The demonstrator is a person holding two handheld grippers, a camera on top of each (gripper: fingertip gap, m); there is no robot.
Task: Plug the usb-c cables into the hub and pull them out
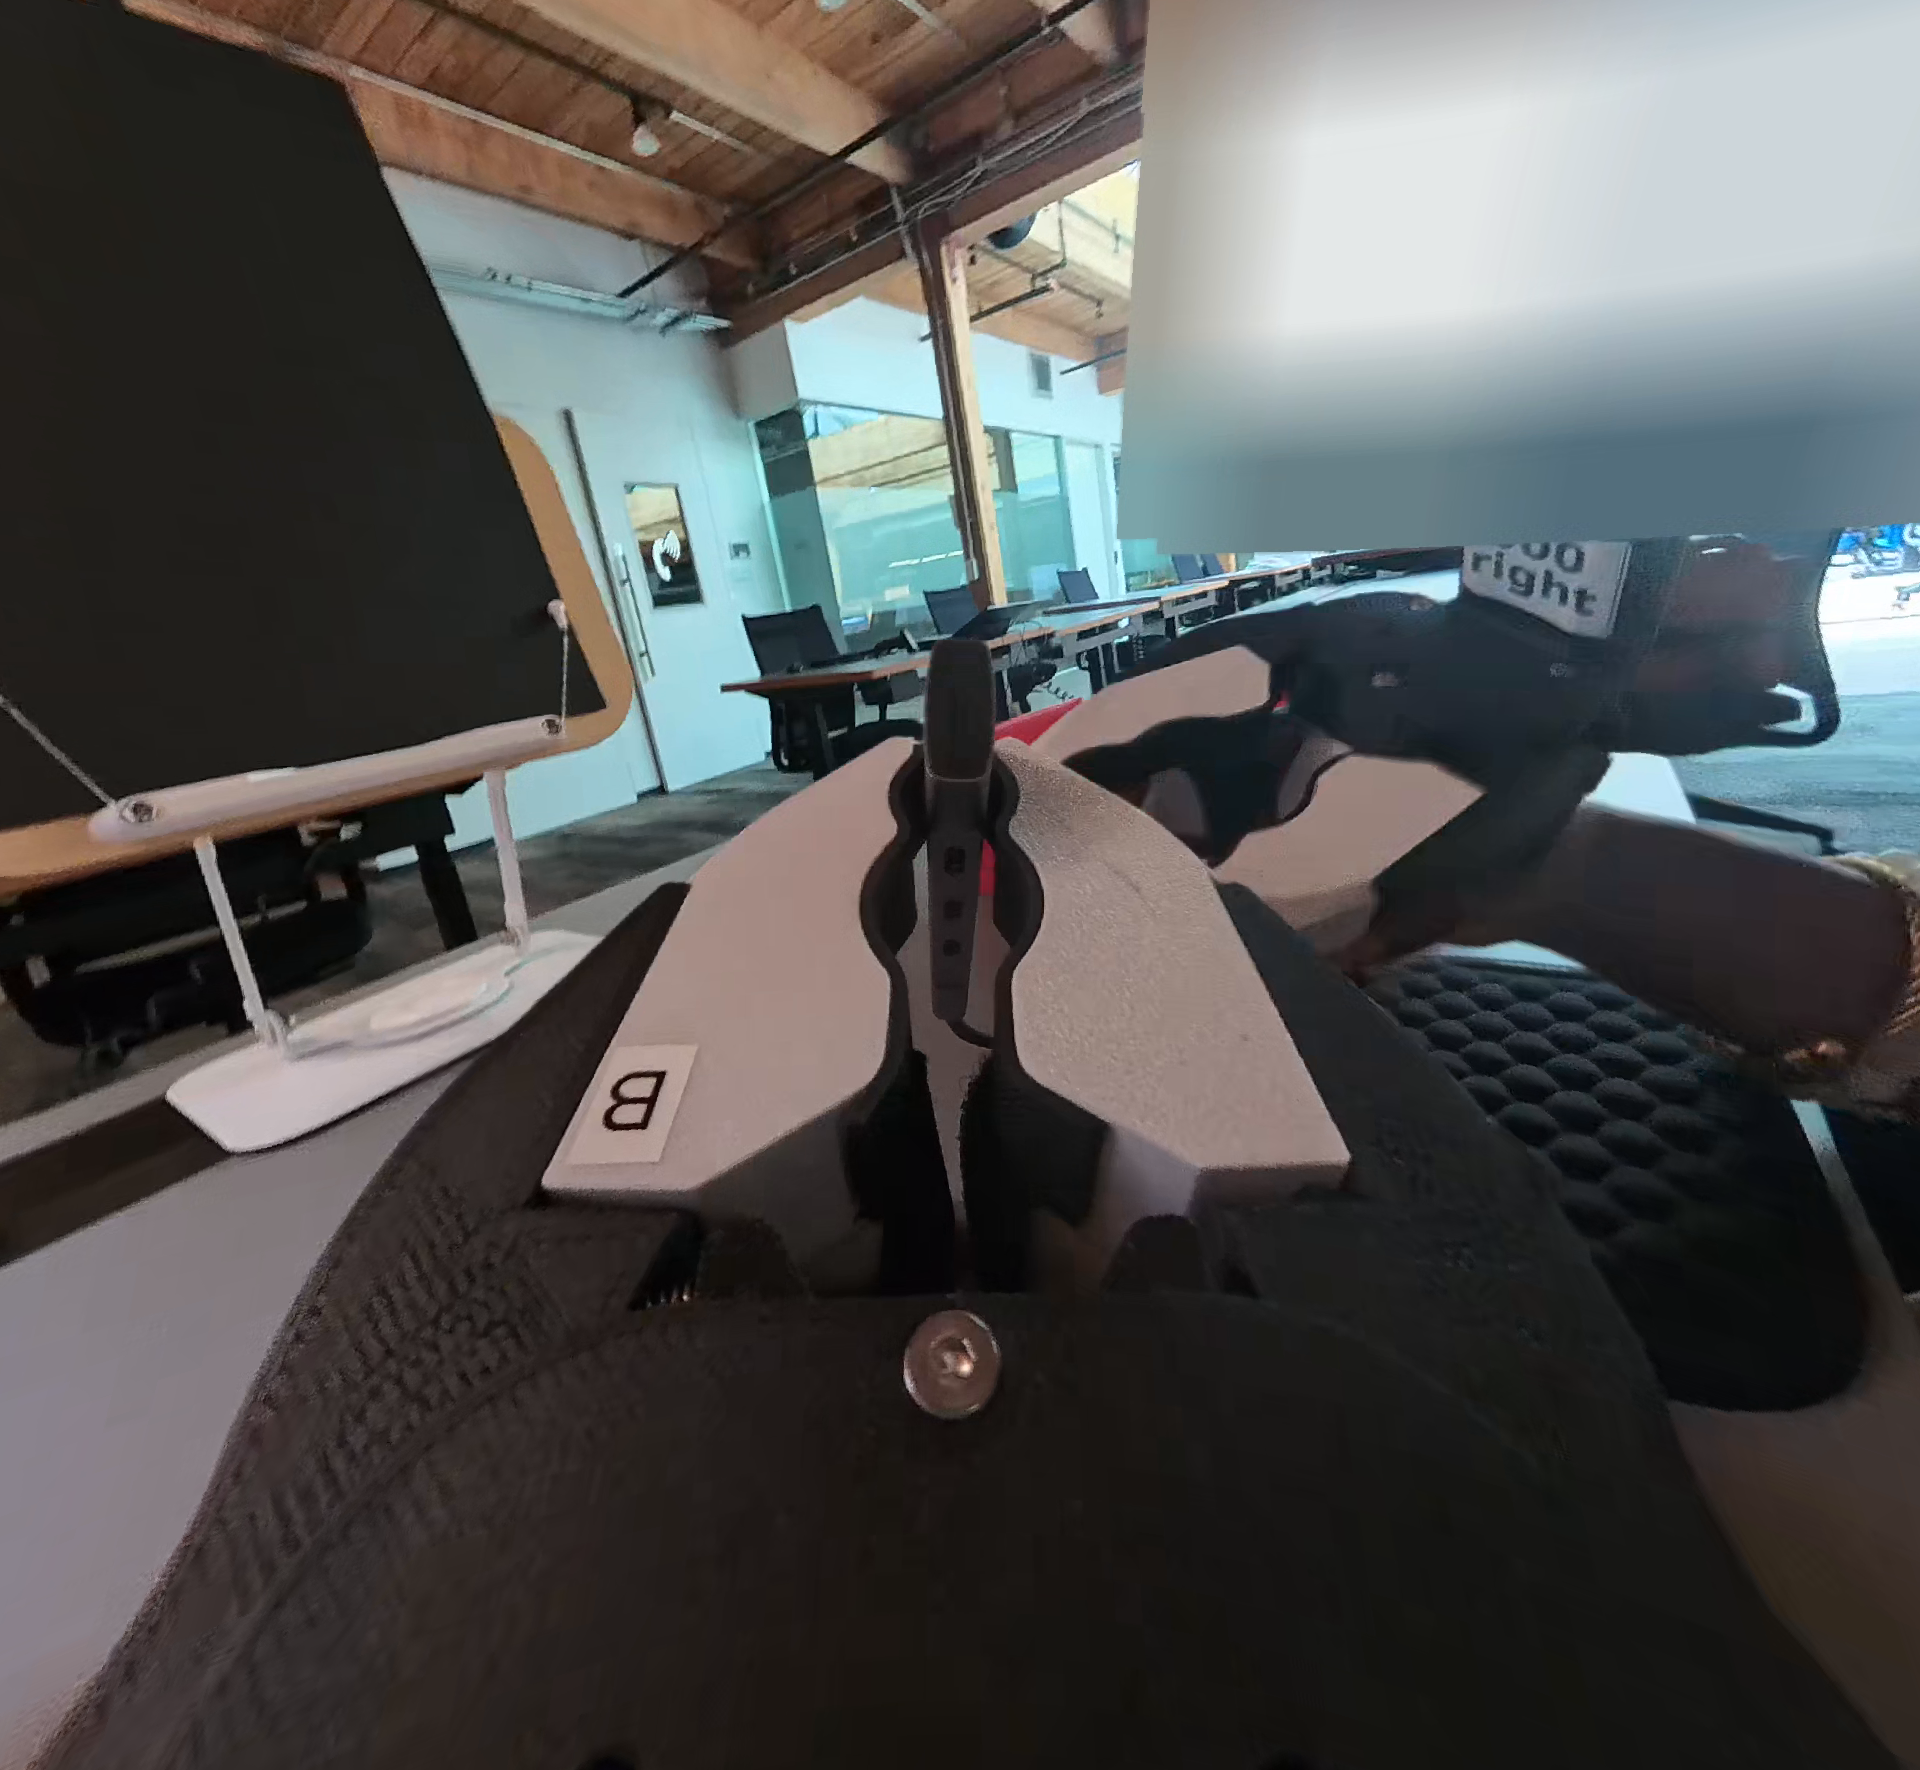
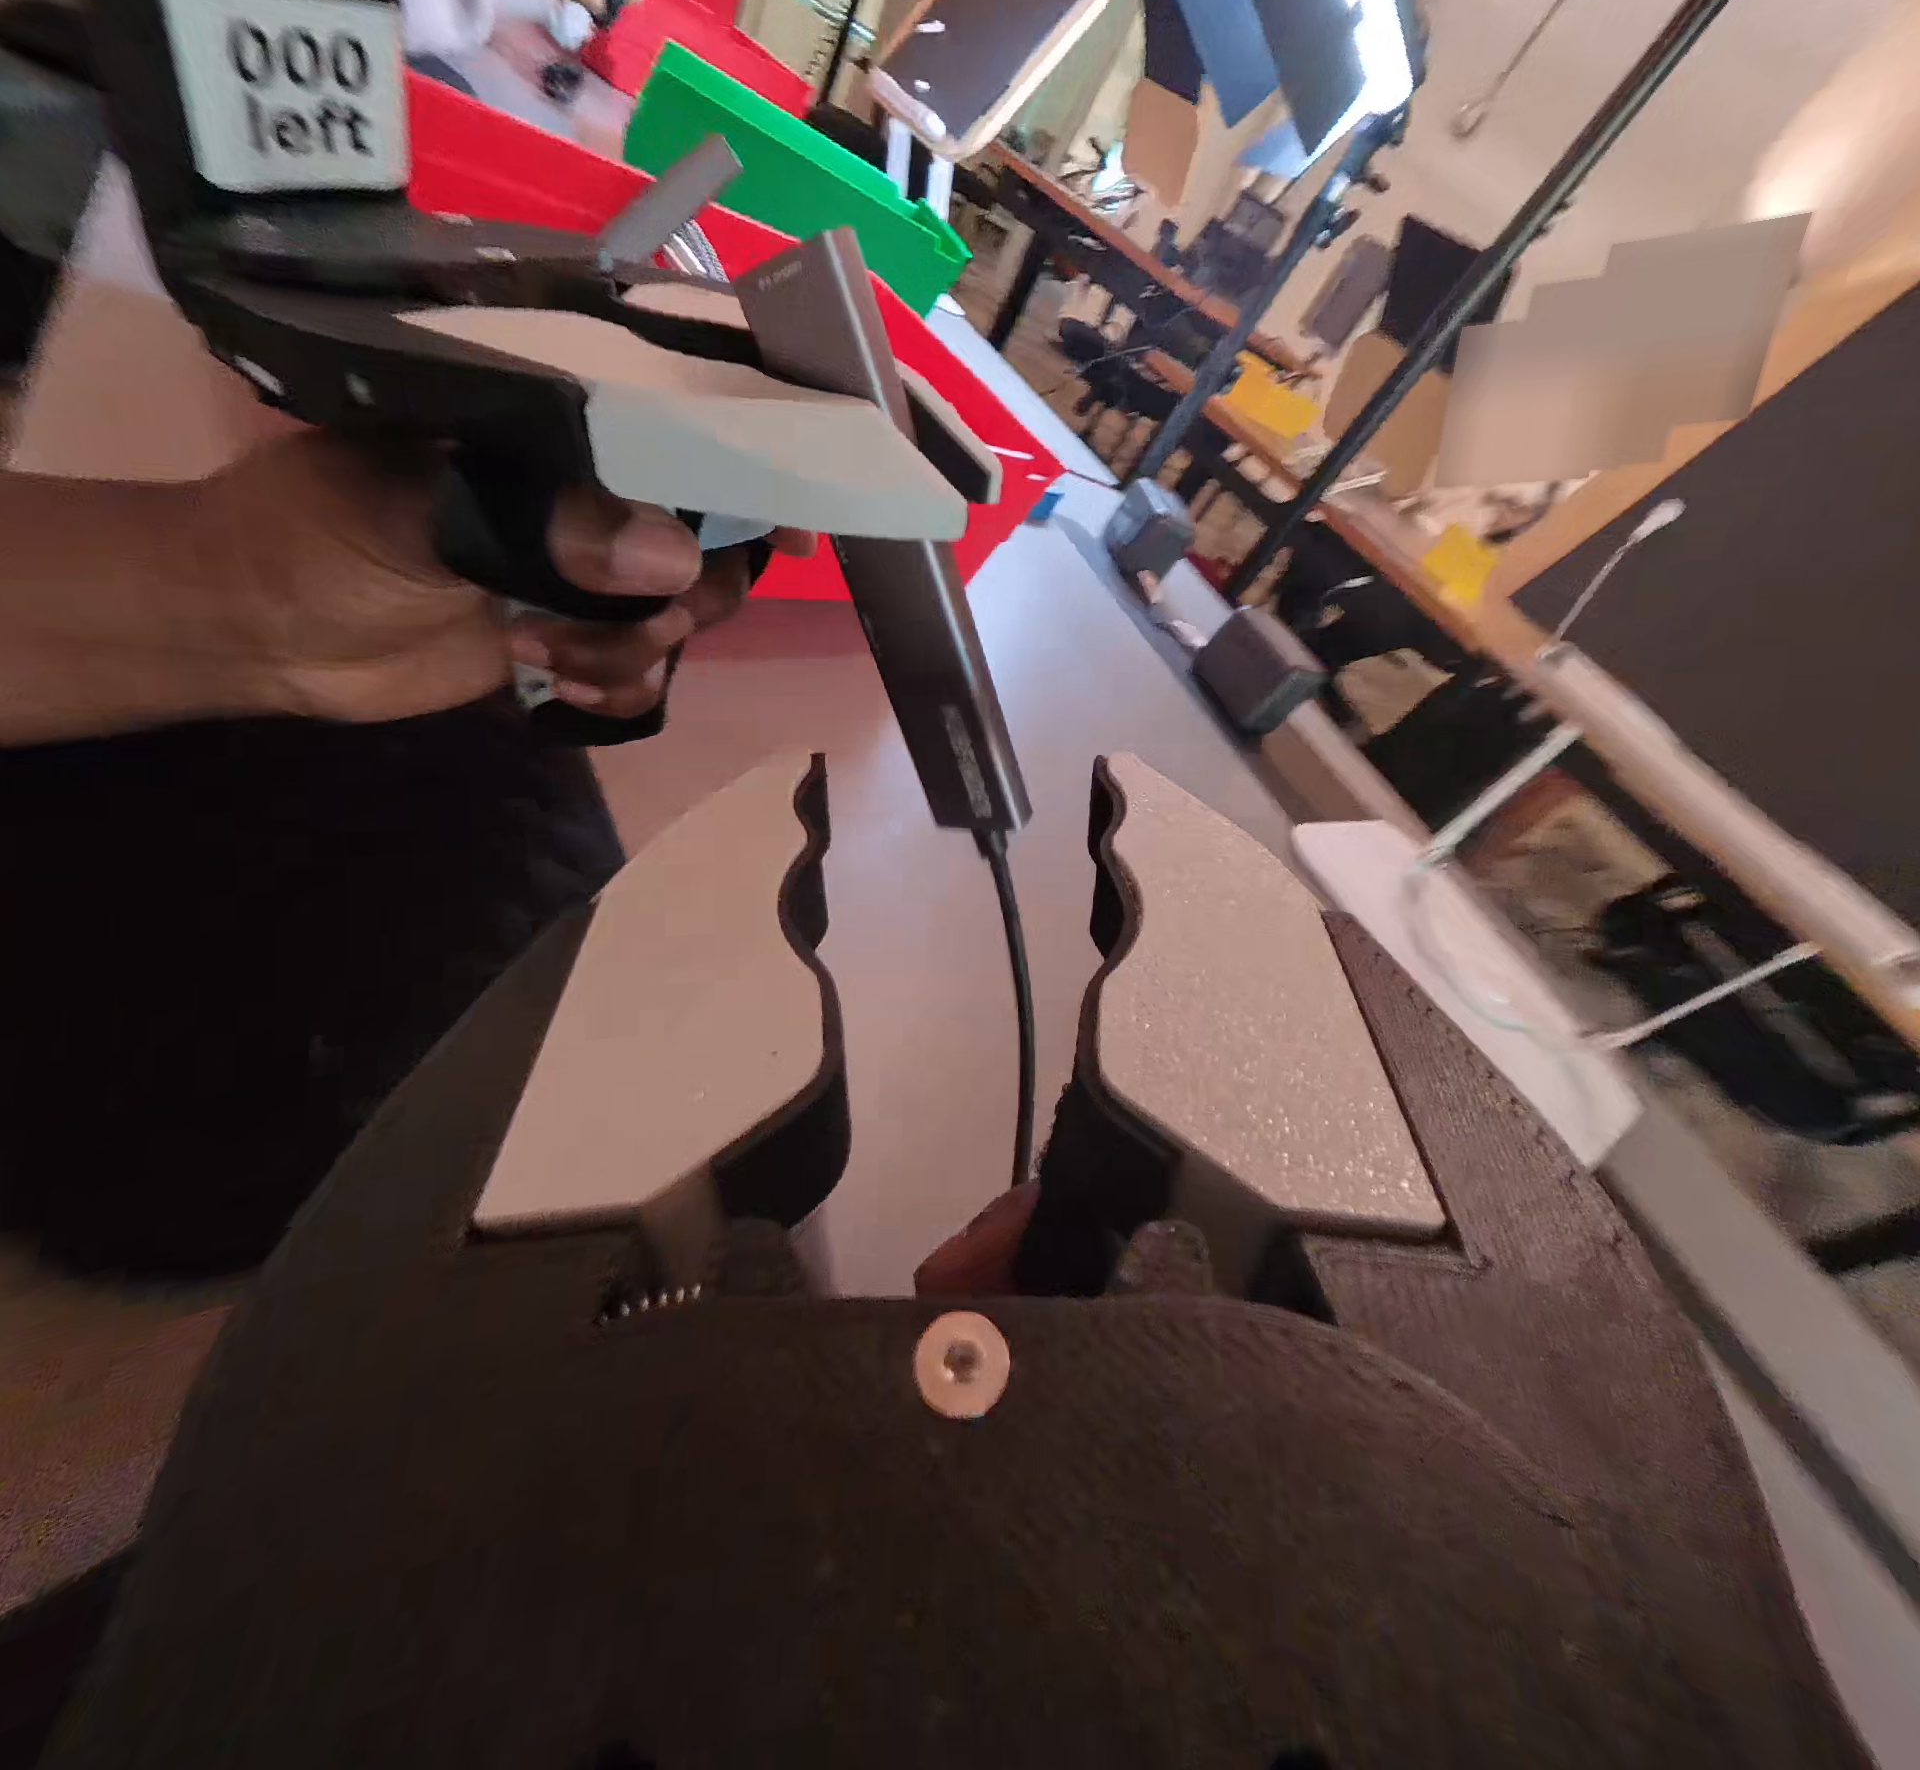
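The hub (image 2: 914,598) is a slim dark grey bar. My left gripper (image 2: 935,463) is shut on its upper half and holds it tilted above the table. In the left wrist view the hub (image 1: 956,723) shows edge-on, clamped between the two pale fingers of the left gripper (image 1: 954,764). The hub's own black cable (image 2: 1023,993) hangs from its lower end and runs down between the fingers of my right gripper (image 2: 956,785), which is open just below the hub without touching it. A grey flat piece with a bit of braided cable (image 2: 681,214) shows behind the left gripper; its connection is hidden.
Red bins (image 2: 499,162) and a green bin (image 2: 790,162) stand on the table behind the left gripper. A white stand (image 1: 364,1024) carrying a black panel (image 1: 208,421) is on the left. A black pole (image 2: 1455,286) and dark blocks (image 2: 1252,671) line the table's far edge. A hand (image 2: 312,598) holds the left gripper. Across from one pair of fingers to the other is roughly 4 cm.
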